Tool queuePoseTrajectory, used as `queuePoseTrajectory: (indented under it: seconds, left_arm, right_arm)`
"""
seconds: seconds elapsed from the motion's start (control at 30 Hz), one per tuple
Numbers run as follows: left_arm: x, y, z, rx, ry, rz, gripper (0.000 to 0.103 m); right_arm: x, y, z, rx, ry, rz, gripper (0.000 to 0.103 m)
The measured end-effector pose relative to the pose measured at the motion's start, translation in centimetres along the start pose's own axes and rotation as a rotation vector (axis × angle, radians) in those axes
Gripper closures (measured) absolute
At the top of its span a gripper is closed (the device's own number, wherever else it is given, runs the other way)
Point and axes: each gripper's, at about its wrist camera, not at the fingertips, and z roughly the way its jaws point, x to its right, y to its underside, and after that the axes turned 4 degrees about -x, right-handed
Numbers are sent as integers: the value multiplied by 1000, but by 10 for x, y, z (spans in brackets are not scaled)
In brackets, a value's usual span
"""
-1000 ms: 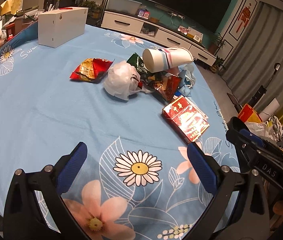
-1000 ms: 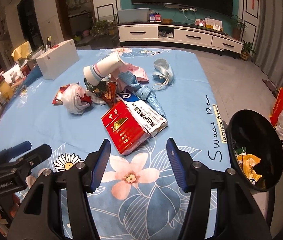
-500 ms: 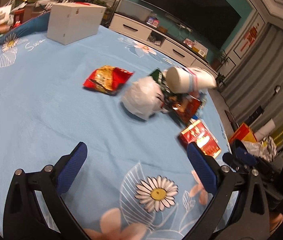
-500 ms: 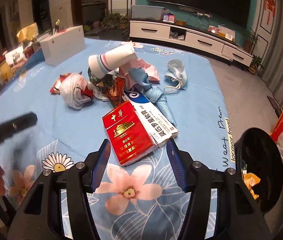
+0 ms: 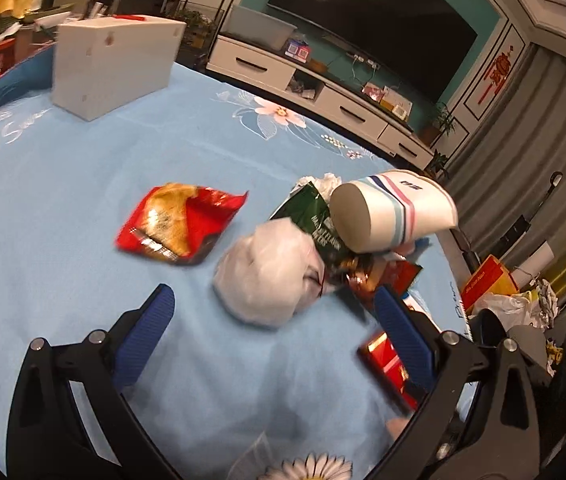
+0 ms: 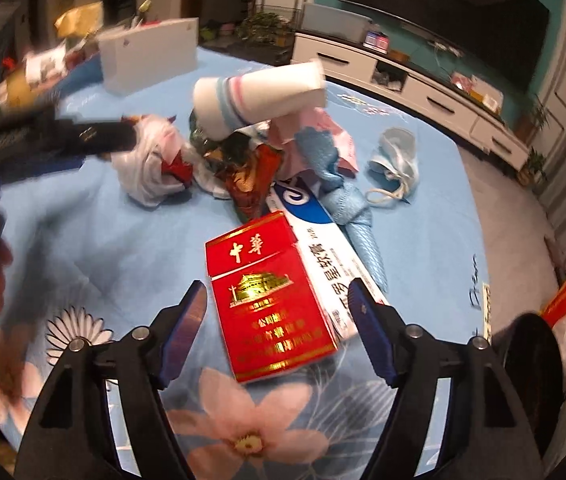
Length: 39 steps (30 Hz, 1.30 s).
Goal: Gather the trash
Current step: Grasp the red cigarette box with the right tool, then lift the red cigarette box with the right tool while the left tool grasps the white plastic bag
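Left wrist view: left gripper (image 5: 273, 318) spread wide, nothing between the blue pads (image 5: 147, 334), poised over the blue floral tablecloth (image 5: 83, 184). Just ahead, a crumpled white plastic bag (image 5: 271, 276); to its left and apart from it, a red snack wrapper (image 5: 179, 222). Beyond the bag, a green foil packet (image 5: 315, 220) under a tipped paper cup (image 5: 391, 212). Red cigarette carton (image 5: 387, 364) partly hidden behind the right-hand finger. White box (image 5: 111, 64) far back on the cloth.

Right wrist view: right gripper (image 6: 277, 320) released, jaws just been opening, straddling the near part of the red cigarette carton (image 6: 271, 292) without pressing it. White and blue box (image 6: 323, 248) touching the carton's right side. Trash heap behind, paper cup (image 6: 259, 96) on top; face mask (image 6: 397, 160) to the right, apart. Black bin (image 6: 531, 356) past the table edge, lower right. Left gripper (image 6: 43, 140) blurred at left.
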Motion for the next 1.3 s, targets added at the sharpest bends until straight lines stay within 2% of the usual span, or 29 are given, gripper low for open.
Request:
queuePoseTrajectory:
  seconds: [0.13,0.2,0.23,0.27,0.3,0.4,0.47,0.67,0.83,0.9,1.0,1.17,1.3]
  left_arm:
    - [7,-8,27,-42,-25,13,4]
    - [9,-9,36,-63,-44,17,8]
    - [9,-8,38,-69,-52,18,22]
    - [9,-7,40,-76,-54,20,40]
    - [9,-6,42,-86,-56,21,47]
    - [6,-1,39,-88,-55,21,67]
    - [5,1,35,-87,-51,19,75]
    - [8,18,3,-68,-39,29,80]
    - [8,41,-36,-46,-78,40,80]
    - [12,48,-57,3,-100,58,80]
    - [19,52,-80,79,-125,98,80]
    - [30,53,-121,176,-100,118,80]
    - [40,55,-139,206,-73,135,80]
  right_arm:
    - [-7,0,9,-9,24,-53,31]
    - [-10,1,12,-8,39,-74,31]
    - [-10,2,14,-8,45,-82,31]
    - [-10,2,14,-8,47,-82,33]
    - [-9,3,15,-10,44,-82,41]
    - [-9,4,14,-10,48,-86,42]
    - [-9,6,12,-8,43,-83,43]
    - [-9,10,-12,32,-2,-36,44]
    - [-1,19,-49,62,-137,48,44]
    - [1,24,-63,85,-161,70,44]
    - [3,29,-84,119,-174,86,44]
    - [3,33,-111,166,-163,107,44]
    - [4,33,-131,213,-159,107,44]
